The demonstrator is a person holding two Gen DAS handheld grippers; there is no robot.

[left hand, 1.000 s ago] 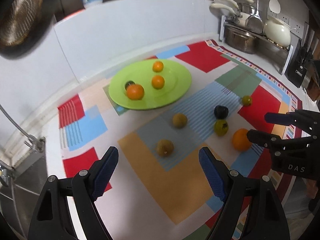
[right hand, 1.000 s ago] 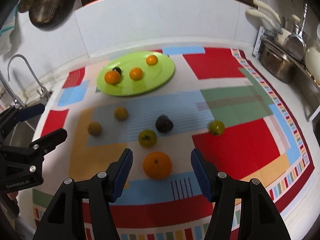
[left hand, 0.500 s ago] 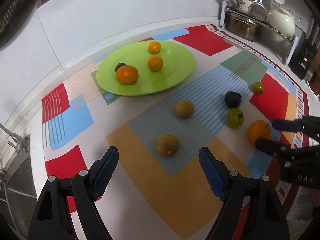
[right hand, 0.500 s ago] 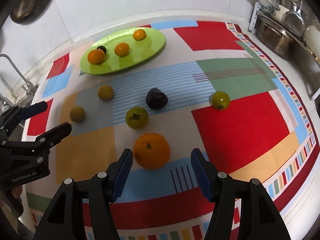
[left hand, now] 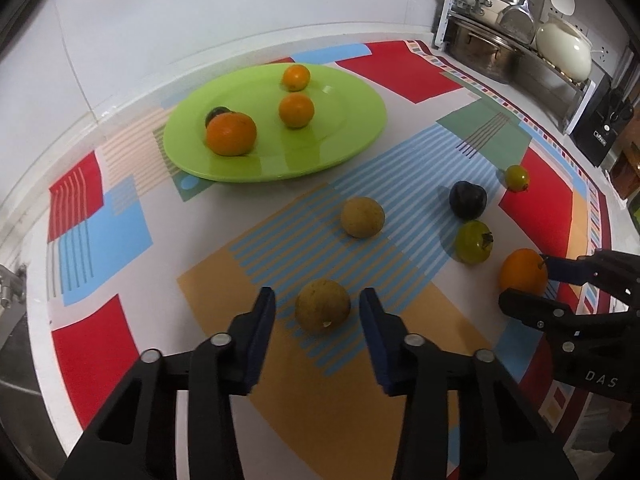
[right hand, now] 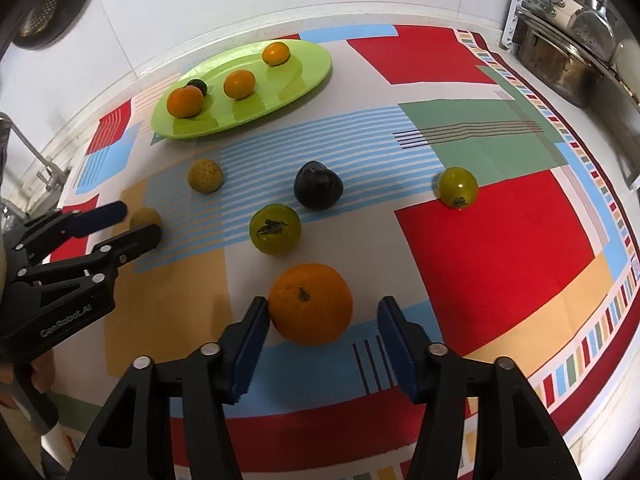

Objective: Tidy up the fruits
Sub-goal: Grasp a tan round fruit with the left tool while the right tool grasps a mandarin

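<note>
A green plate (left hand: 352, 120) (right hand: 312, 68) at the back holds three oranges and a dark fruit. Loose on the patterned cloth lie two tan fruits, a dark plum (left hand: 467, 199) (right hand: 318, 185), two green fruits and a big orange. My left gripper (left hand: 317, 310) is open with its fingers either side of the near tan fruit (left hand: 322, 306) (right hand: 145, 218), not touching. My right gripper (right hand: 323, 314) is open around the big orange (right hand: 310, 303) (left hand: 523, 273), the left finger close against it.
A second tan fruit (left hand: 362, 217) and a green fruit (left hand: 474, 241) lie between the grippers; a small green fruit (right hand: 457, 187) lies to the right. A rack with pots (left hand: 504, 52) stands back right. A sink tap (right hand: 44, 168) is at the left.
Both grippers have moved forward and down. The left one now straddles the near tan fruit with narrower jaws, the right one now straddles the big orange.
</note>
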